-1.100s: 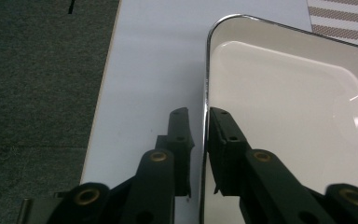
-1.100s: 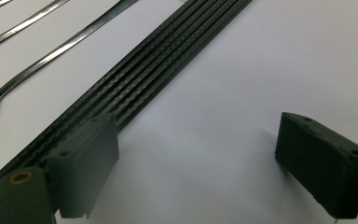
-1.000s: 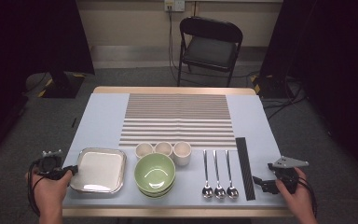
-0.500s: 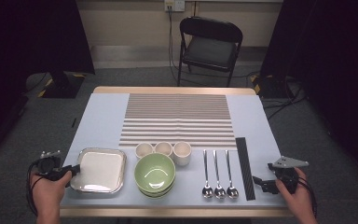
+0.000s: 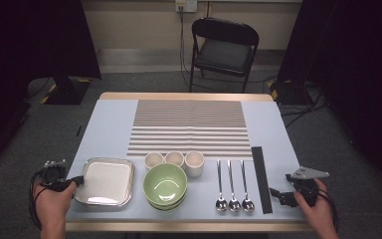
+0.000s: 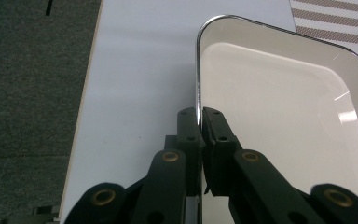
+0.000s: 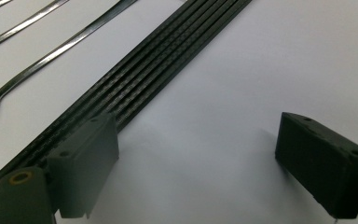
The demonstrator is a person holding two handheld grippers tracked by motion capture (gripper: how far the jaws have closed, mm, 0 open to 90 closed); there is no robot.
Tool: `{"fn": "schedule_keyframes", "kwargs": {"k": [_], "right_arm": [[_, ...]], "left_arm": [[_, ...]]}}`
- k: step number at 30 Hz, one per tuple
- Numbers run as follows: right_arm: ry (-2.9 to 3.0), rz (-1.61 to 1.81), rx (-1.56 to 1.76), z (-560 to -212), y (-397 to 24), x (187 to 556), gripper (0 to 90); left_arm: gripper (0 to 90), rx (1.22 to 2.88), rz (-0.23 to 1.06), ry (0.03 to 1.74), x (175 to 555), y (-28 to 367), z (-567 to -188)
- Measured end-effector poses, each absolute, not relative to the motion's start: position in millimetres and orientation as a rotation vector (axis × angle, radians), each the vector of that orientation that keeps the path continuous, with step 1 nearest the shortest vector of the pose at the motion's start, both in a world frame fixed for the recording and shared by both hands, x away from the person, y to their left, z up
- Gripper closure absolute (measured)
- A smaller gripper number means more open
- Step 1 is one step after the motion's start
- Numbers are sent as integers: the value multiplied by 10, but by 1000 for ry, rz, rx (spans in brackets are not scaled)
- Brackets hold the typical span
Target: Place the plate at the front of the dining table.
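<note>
A: While the left tool (image 6: 200, 122) is sitting at the near-left corner of the worktop (image 5: 110, 119), its pads are clamping the chrome rim of the shallow square cream-white metal tray (image 5: 105, 181). Jaws have just been closing, rim between them. Seeing the same?

B: Seeing it. In the left gripper view the two black pads are pinching the tray's left edge (image 6: 198, 79), one pad outside the rim, one inside over the cream floor. Tray is lying flat, near-left on the worktop, just left of the stacked green ceramic bowls (image 5: 165, 186).

A: Right tool (image 7: 198, 154)?

B: Jaws standing wide apart, nothing between them, hovering over bare worktop. The long black ribbed strip (image 7: 158, 56) is lying just off its left pad, long axis running away from the person. Three steel spoons (image 5: 234, 185) are lying parallel beyond the strip.

A: Which way is the tray running from the left tool?

B: Rightward, toward the worktop's middle. Grip is at the extreme left edge, so the whole tray is hanging out to one side of the pinch. Left hand (image 5: 52, 199) is far nearer; right hand (image 5: 317, 204) is well apart, across bowls and spoons.

A: Judging any lift will tip the far edge down unless it is dragged flat.

B: Agreeing; the striped beige placemat (image 5: 189, 127) beyond is looking like the likely spot.
</note>
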State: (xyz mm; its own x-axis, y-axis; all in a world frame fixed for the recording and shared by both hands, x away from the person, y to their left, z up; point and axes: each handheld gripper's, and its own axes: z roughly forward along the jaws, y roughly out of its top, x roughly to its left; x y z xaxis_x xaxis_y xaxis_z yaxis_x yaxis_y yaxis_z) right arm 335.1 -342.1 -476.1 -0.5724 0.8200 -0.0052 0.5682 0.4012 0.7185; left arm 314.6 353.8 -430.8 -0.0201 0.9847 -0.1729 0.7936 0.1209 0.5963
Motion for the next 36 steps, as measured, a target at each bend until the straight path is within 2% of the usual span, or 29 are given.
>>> {"fn": "schedule_keyframes", "kwargs": {"k": [14,36], "right_arm": [[2305,973,1198,-4761,-3421,3352,123],[2305,973,1200,-4761,-3421,3351,123]], "left_arm": [[885,1629,330,1931,3131,3559,-4216],[886,1638,300,1895,3196,3564,-3976]]}}
